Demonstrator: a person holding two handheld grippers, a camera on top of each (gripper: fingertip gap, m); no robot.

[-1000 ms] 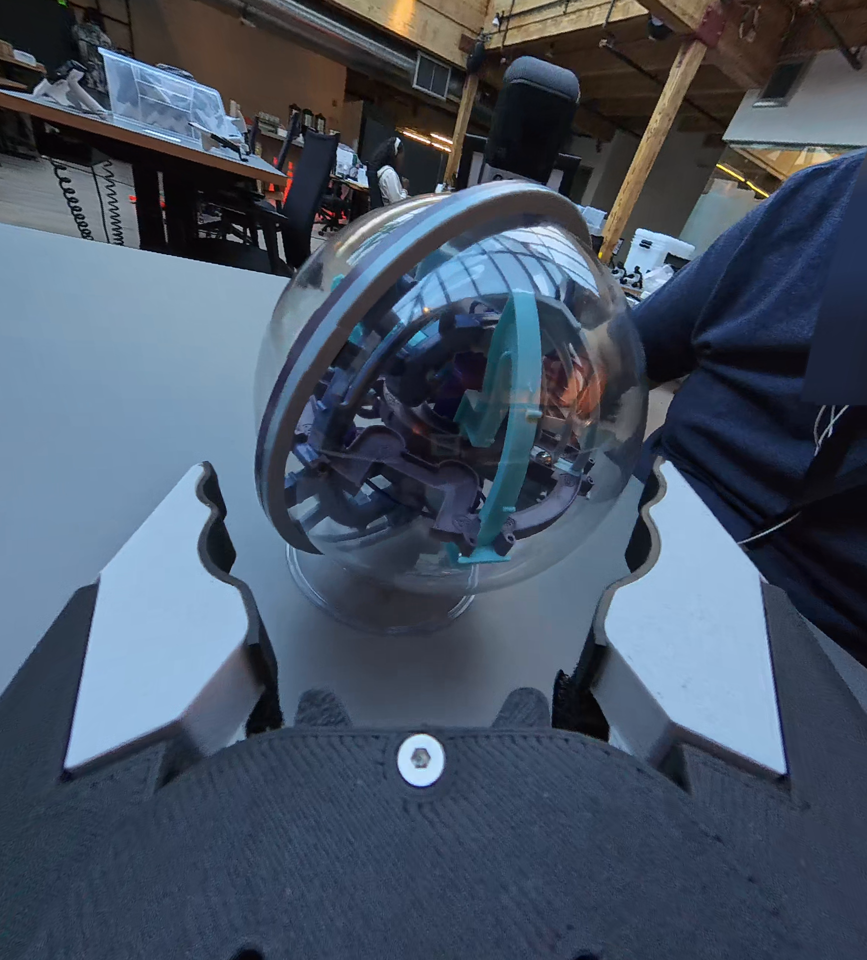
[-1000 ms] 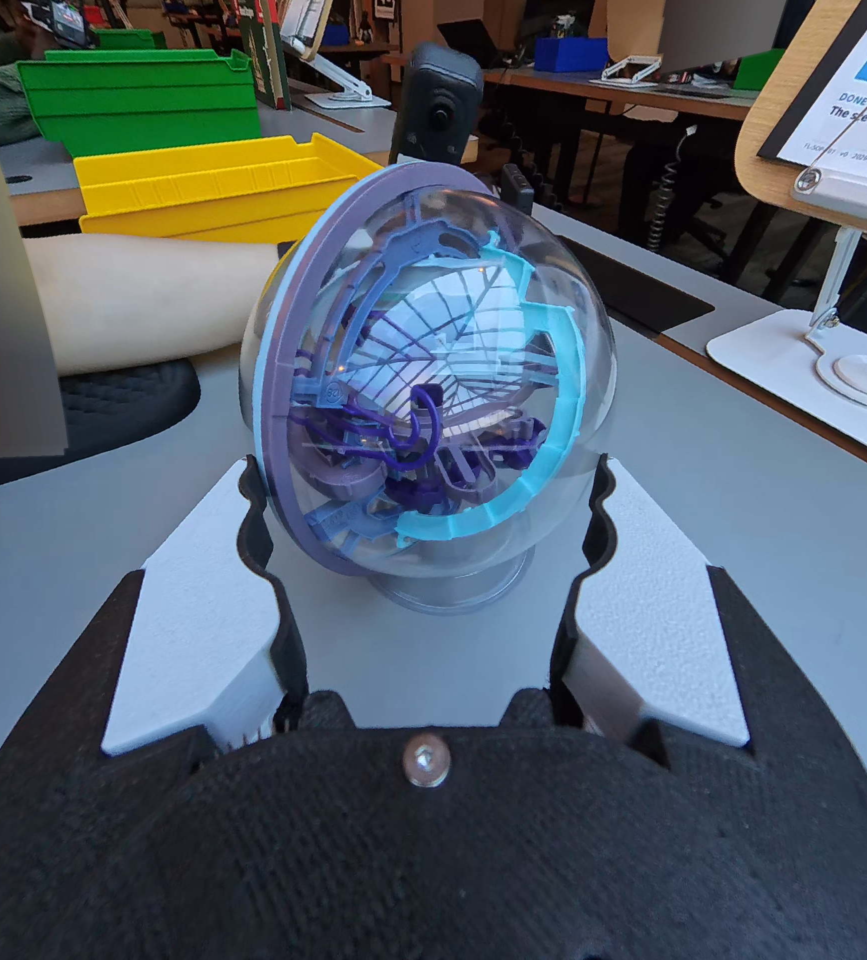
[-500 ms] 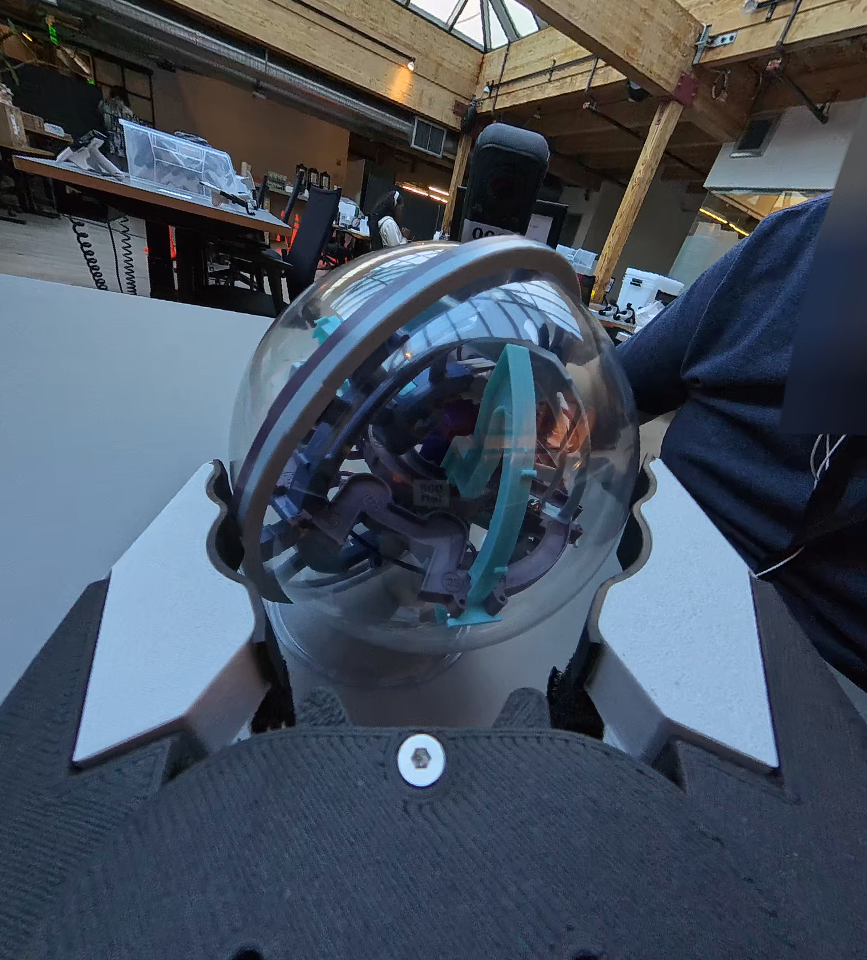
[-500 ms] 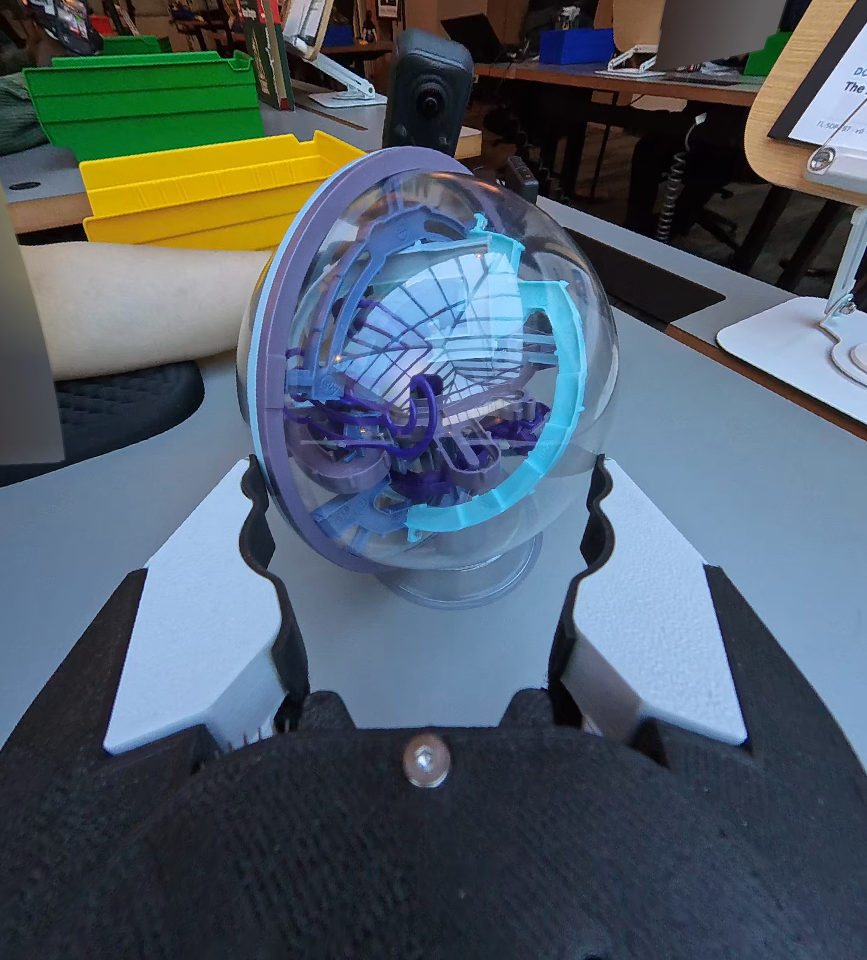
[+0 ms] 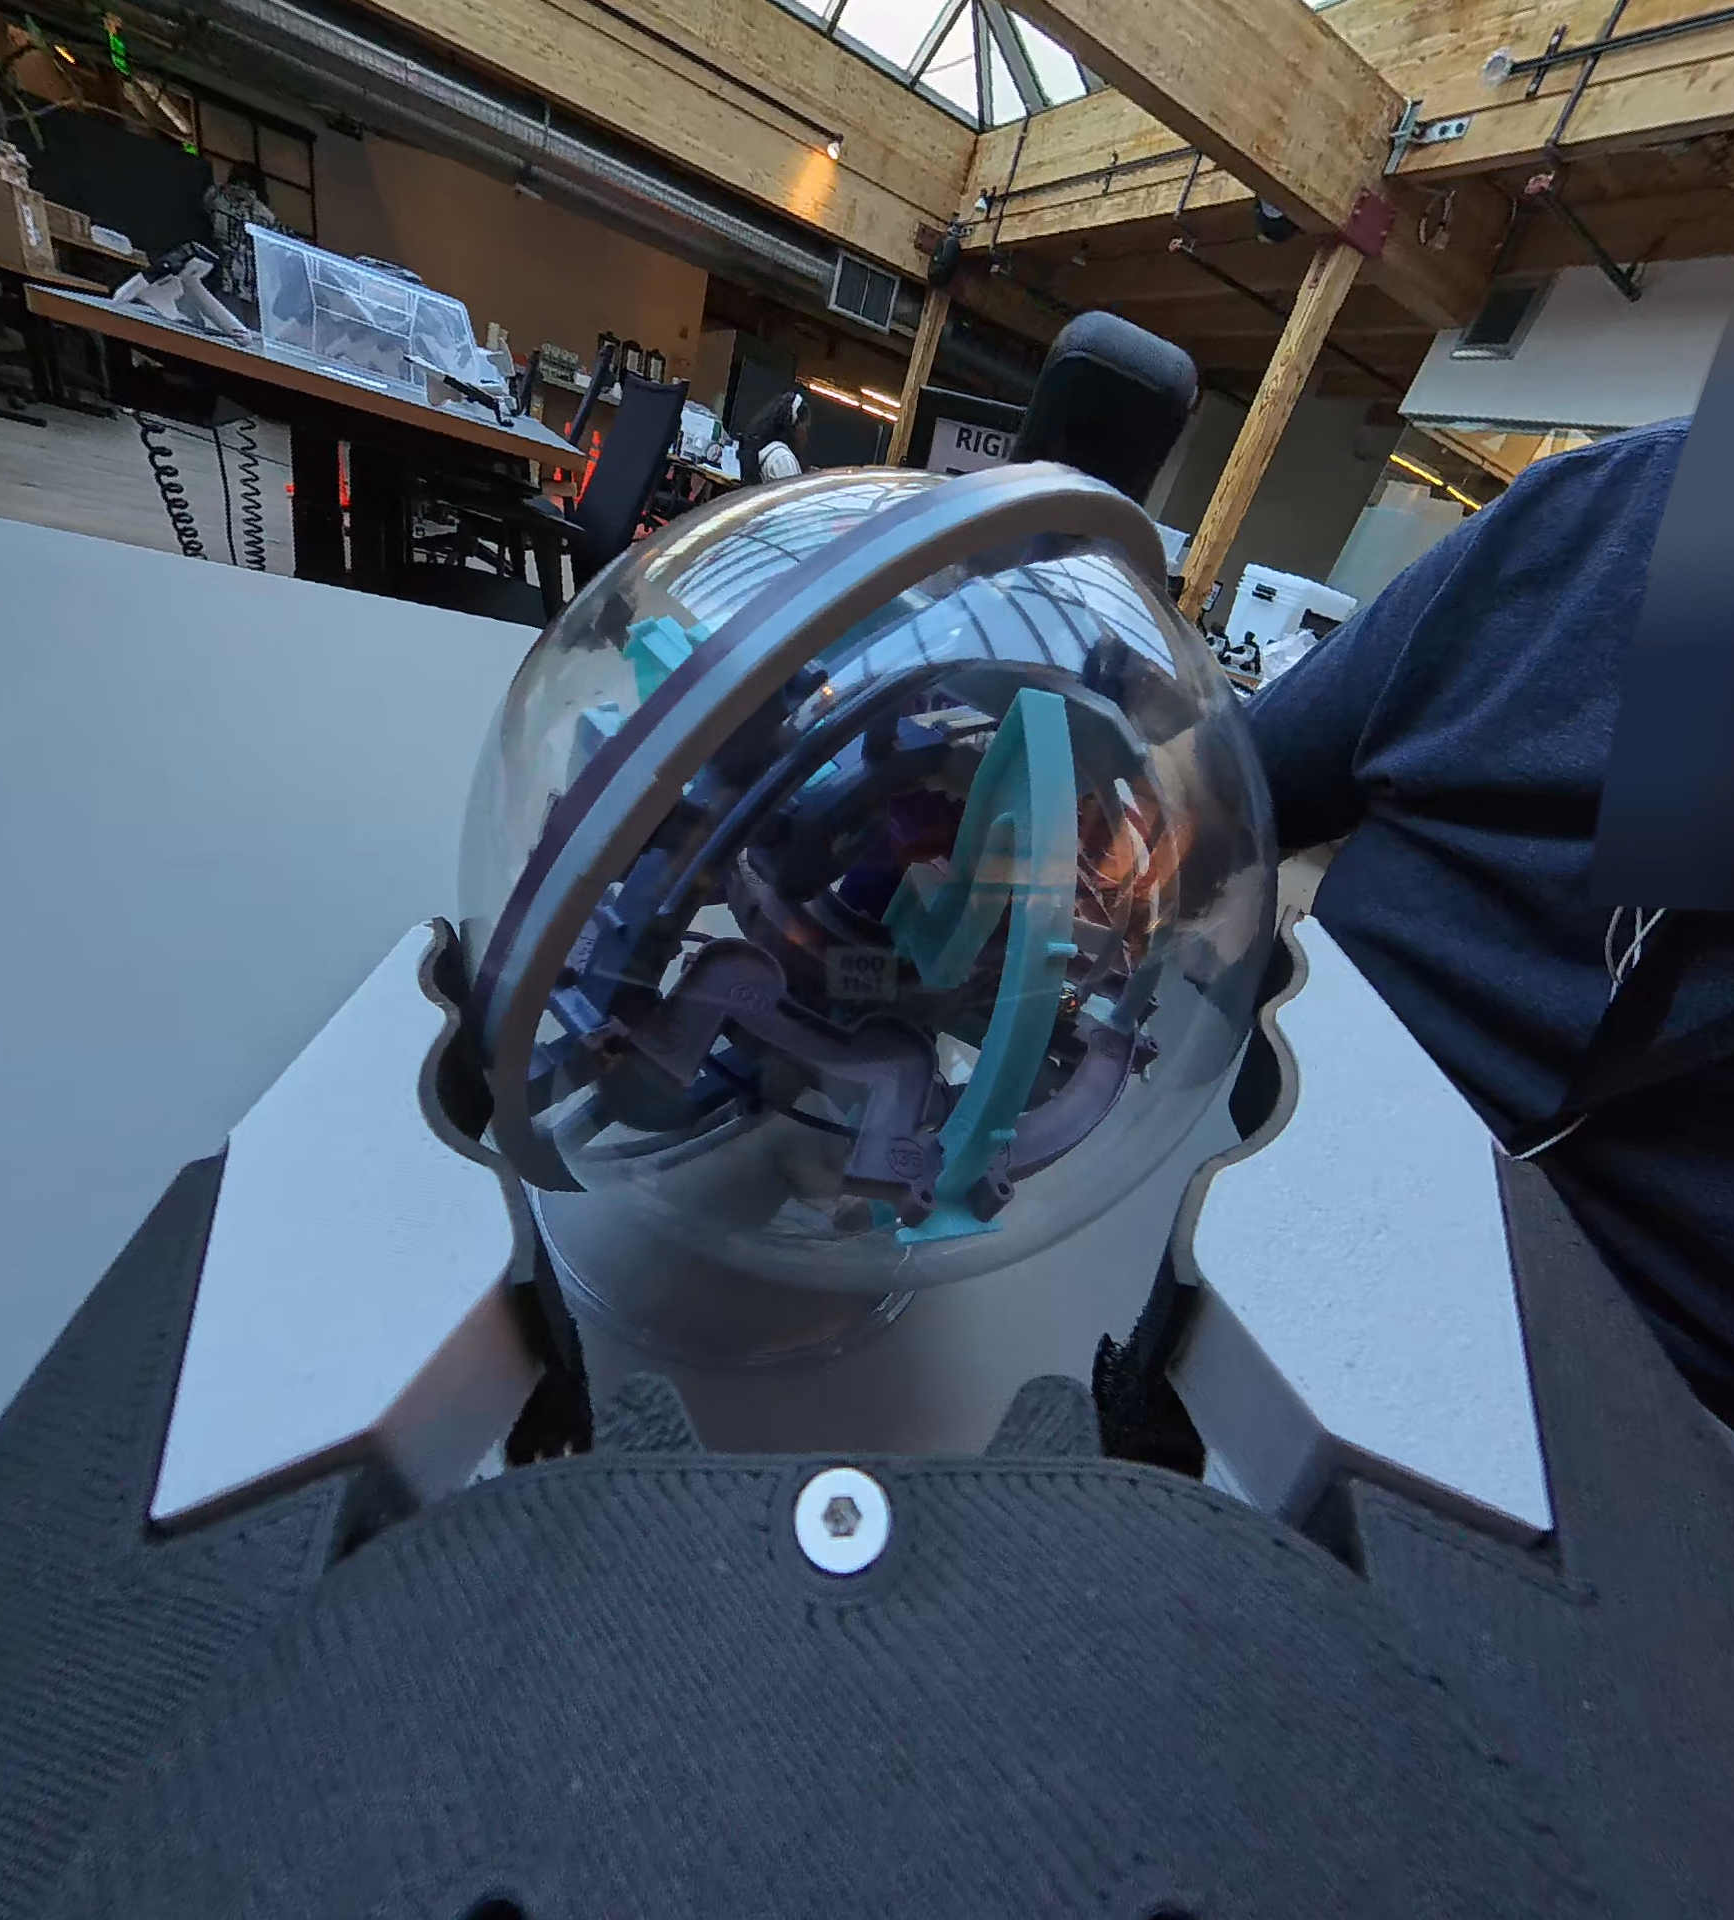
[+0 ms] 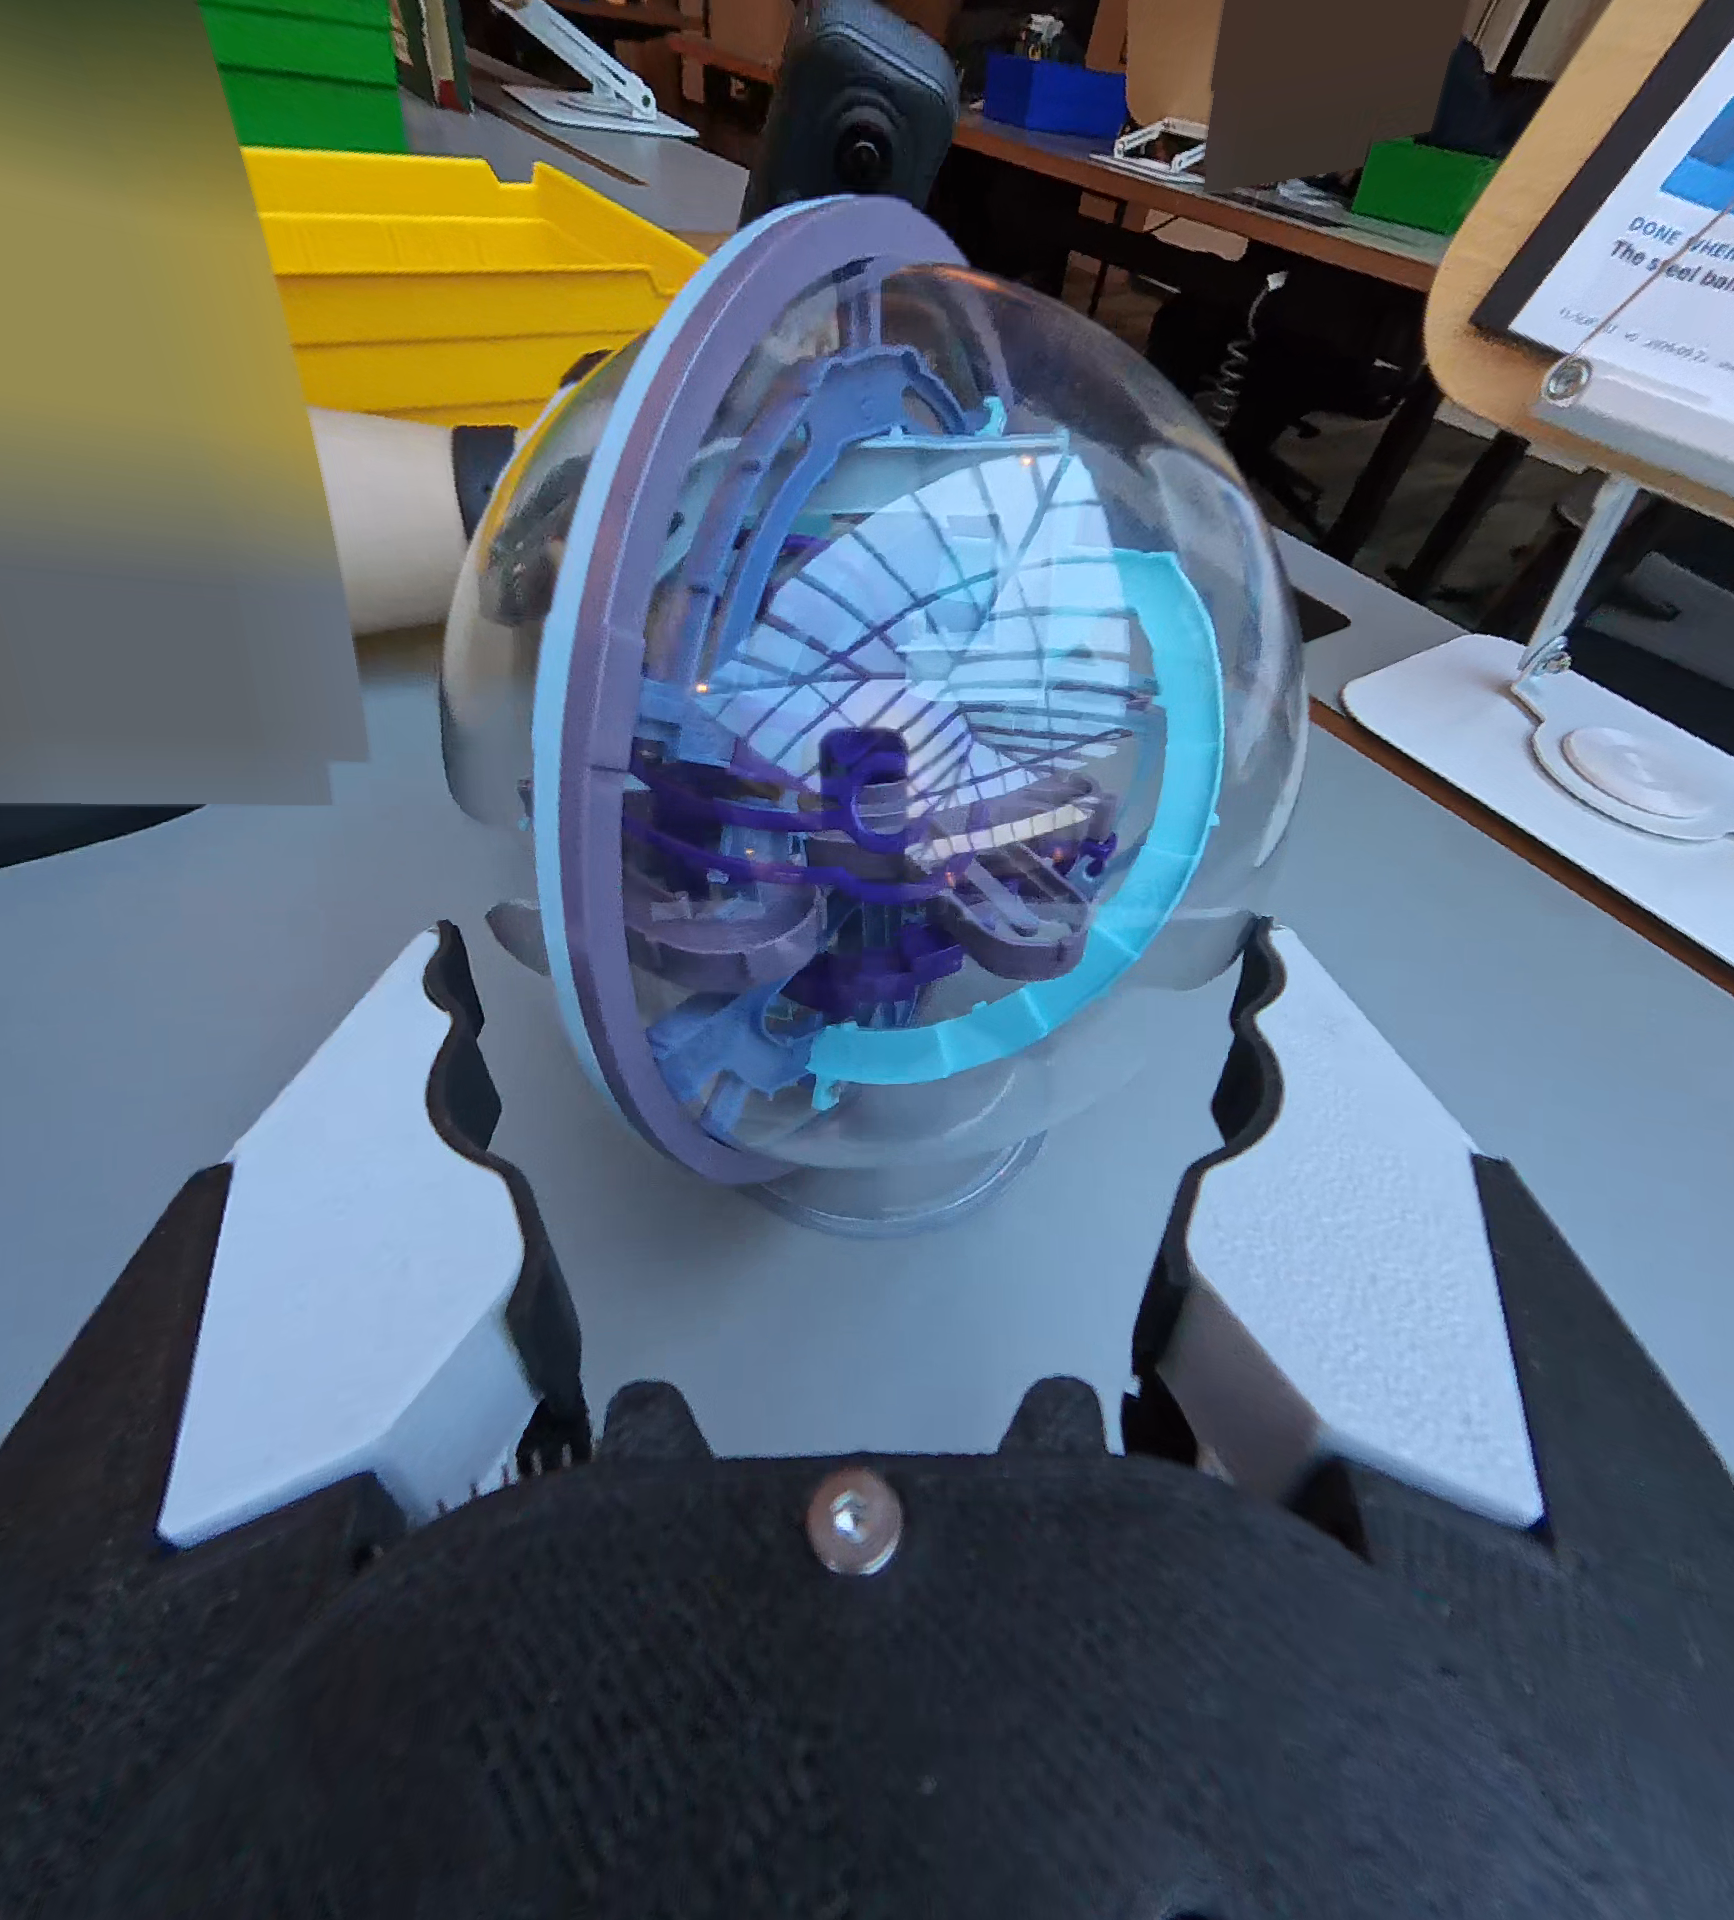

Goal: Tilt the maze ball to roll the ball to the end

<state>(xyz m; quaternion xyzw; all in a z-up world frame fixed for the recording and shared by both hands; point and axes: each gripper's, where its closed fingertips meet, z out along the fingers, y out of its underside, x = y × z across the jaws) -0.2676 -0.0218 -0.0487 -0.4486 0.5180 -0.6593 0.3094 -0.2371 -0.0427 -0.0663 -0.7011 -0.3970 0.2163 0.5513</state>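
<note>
The maze ball [image 5: 868,883], a clear sphere with purple, blue and teal tracks inside and a grey-purple ring round its seam, sits on its clear round stand [image 6: 904,1195] on the grey table [image 5: 115,831], with both claws brought up to it from opposite sides. The left gripper [image 5: 858,1039] is spread wide with the sphere set between its white fingers [image 5: 354,1195]; the notched inner edges lie right at the sphere's sides, though through the curved plastic it is hard to say whether they press on it or only brush it. The right gripper [image 6: 852,1049] is likewise released and wide, its tips flanking the lower part of the ball without clearly touching. So the step in hand looks like the approach and first hold, before any tilting; the small steel ball cannot be made out among the tracks. The next move likely calls for both claws to close gently on the smooth shell at matching height, lift it off the stand, and turn it slowly together. A person's dark blue sleeve [image 5: 1465,779] lies just beyond the sphere, and a yellow bin [image 6: 447,281] stands well behind.
</note>
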